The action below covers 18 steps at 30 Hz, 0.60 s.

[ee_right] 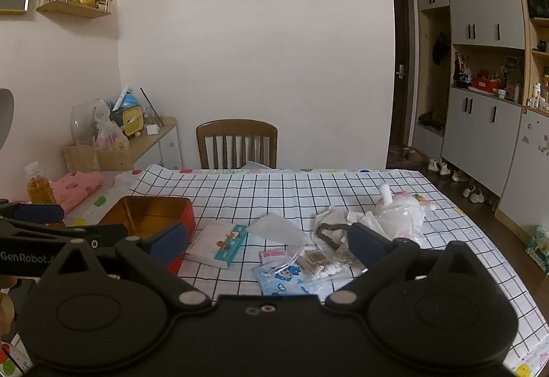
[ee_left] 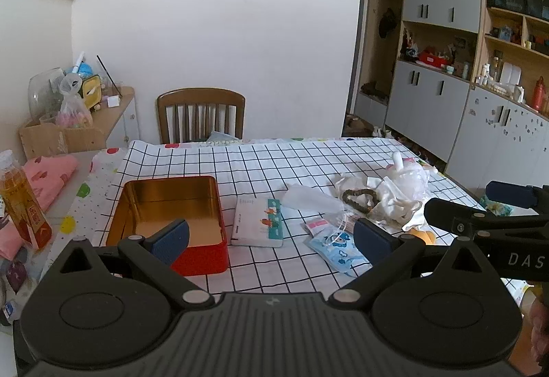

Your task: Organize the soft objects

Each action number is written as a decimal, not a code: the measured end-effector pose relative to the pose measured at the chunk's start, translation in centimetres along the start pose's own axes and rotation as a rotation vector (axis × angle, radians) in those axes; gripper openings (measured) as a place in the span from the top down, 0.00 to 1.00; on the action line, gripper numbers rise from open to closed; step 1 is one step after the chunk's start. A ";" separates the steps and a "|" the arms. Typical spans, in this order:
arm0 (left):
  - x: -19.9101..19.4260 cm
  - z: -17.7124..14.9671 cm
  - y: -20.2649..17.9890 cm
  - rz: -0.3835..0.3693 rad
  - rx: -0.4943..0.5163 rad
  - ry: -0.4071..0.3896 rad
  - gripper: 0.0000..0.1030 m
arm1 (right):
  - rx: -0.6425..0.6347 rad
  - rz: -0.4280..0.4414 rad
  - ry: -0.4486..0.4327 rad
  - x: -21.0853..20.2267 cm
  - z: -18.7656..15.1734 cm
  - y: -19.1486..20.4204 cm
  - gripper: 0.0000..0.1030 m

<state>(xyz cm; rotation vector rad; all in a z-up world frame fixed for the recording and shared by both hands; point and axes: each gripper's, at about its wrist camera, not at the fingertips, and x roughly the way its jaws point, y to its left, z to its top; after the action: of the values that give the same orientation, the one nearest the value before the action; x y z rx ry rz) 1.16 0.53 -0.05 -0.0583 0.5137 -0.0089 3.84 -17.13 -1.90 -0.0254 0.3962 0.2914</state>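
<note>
A red tin box [ee_left: 171, 215] [ee_right: 151, 215] with a gold inside stands open and empty on the checked tablecloth [ee_left: 274, 164]. To its right lie a white tissue pack [ee_left: 259, 222] [ee_right: 218, 243], a blue cartoon pouch [ee_left: 338, 248] [ee_right: 284, 279], a bag of cotton swabs [ee_right: 317, 262], a brown braided ring [ee_left: 358, 198] and a plush toy in clear plastic [ee_left: 406, 178] [ee_right: 401, 208]. My left gripper [ee_left: 271, 239] hovers open above the table's near edge, nothing between its fingers. My right gripper [ee_right: 266, 244] is open too, and empty.
A wooden chair [ee_left: 200, 114] stands at the table's far side. A bottle of amber drink [ee_left: 24, 202] and pink cloth [ee_left: 51, 174] sit at the left. A cluttered side shelf [ee_left: 85, 102] lines the left wall, with grey cabinets [ee_left: 429, 95] on the right.
</note>
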 end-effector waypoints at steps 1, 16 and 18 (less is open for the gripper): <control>0.1 0.0 -0.1 -0.001 0.002 0.003 0.00 | -0.001 -0.003 0.001 0.0 0.0 -0.1 0.03; 4.9 0.6 -2.4 -0.058 0.014 0.061 0.00 | 0.005 -0.033 0.039 2.7 -0.4 -3.3 0.05; 5.7 0.7 -3.0 -0.057 0.034 0.066 0.00 | 0.009 -0.031 0.053 3.4 -0.5 -4.0 0.05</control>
<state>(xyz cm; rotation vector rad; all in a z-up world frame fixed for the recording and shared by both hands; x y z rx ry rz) 6.47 -2.53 -2.09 -0.0400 0.5777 -0.0757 7.76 -20.06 -3.76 -0.0304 0.4499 0.2591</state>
